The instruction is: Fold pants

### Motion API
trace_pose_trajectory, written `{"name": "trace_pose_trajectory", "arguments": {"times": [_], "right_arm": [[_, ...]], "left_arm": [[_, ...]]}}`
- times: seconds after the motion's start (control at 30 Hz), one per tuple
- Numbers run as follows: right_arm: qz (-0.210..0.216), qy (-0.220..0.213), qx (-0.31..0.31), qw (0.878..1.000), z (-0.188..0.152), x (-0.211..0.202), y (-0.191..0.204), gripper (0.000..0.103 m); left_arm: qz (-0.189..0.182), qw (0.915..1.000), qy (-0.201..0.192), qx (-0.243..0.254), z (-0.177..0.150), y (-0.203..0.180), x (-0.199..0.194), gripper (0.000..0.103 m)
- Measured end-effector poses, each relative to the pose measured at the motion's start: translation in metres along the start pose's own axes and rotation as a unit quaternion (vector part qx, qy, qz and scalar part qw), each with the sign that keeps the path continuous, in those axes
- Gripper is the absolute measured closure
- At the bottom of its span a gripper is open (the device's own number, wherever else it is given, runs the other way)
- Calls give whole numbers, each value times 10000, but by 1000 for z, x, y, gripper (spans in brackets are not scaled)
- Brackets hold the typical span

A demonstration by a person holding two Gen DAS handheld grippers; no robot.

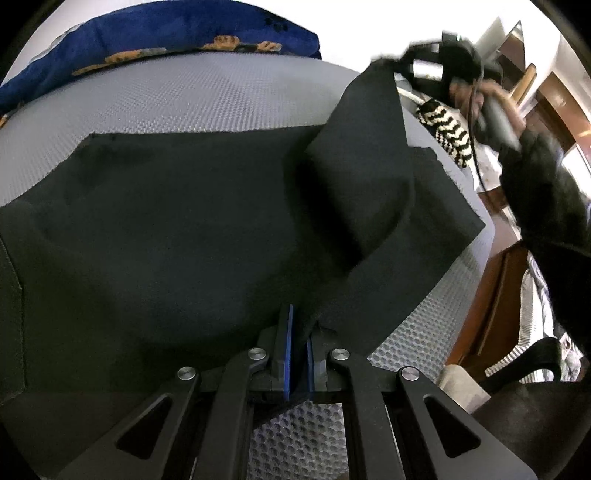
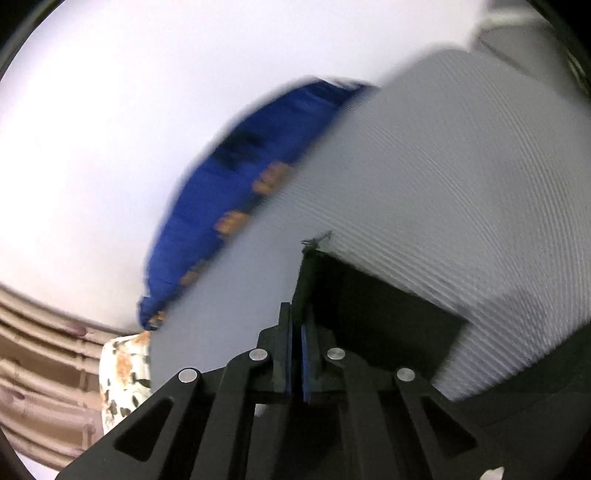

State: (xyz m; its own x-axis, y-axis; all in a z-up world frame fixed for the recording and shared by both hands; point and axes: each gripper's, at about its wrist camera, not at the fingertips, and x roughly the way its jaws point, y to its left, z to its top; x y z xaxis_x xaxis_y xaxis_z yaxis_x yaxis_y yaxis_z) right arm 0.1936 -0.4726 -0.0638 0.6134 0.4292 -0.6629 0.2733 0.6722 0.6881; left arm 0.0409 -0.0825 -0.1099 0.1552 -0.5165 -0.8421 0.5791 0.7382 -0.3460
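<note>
Black pants (image 1: 166,229) lie spread on a grey honeycomb-textured mat (image 1: 207,99). My left gripper (image 1: 298,332) is shut on the near edge of the pants. My right gripper (image 1: 417,55) shows at the top right of the left wrist view, holding a pant leg corner lifted high above the mat. In the right wrist view my right gripper (image 2: 297,321) is shut on that black cloth (image 2: 373,310), which hangs to the right of the fingers over the mat (image 2: 443,184). The right view is motion-blurred.
A blue blanket with orange prints (image 1: 155,33) lies along the mat's far edge; it also shows in the right wrist view (image 2: 240,199). A black-and-white zigzag cloth (image 1: 447,129) and wooden furniture (image 1: 491,306) are on the right. A person's arm (image 1: 543,192) reaches in.
</note>
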Motion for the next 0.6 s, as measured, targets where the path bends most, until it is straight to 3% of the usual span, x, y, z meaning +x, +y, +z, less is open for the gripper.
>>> {"name": "trace_pose_trajectory", "arguments": {"times": [0.2, 0.33, 0.47, 0.6], "right_arm": [[569, -476, -773, 9942, 19, -43, 110, 99], [568, -769, -1161, 9886, 14, -75, 142, 99], [305, -1015, -966, 9897, 1, -112, 114, 99], [-235, -1167, -195, 9927, -28, -147, 26, 99]], "left_arm": [[-27, 9993, -375, -93, 2, 4, -19, 97], [-46, 9981, -598, -140, 10, 5, -30, 97], [-6, 9983, -586, 41, 12, -3, -26, 97], [34, 9983, -492, 309, 11, -13, -16, 97]]}}
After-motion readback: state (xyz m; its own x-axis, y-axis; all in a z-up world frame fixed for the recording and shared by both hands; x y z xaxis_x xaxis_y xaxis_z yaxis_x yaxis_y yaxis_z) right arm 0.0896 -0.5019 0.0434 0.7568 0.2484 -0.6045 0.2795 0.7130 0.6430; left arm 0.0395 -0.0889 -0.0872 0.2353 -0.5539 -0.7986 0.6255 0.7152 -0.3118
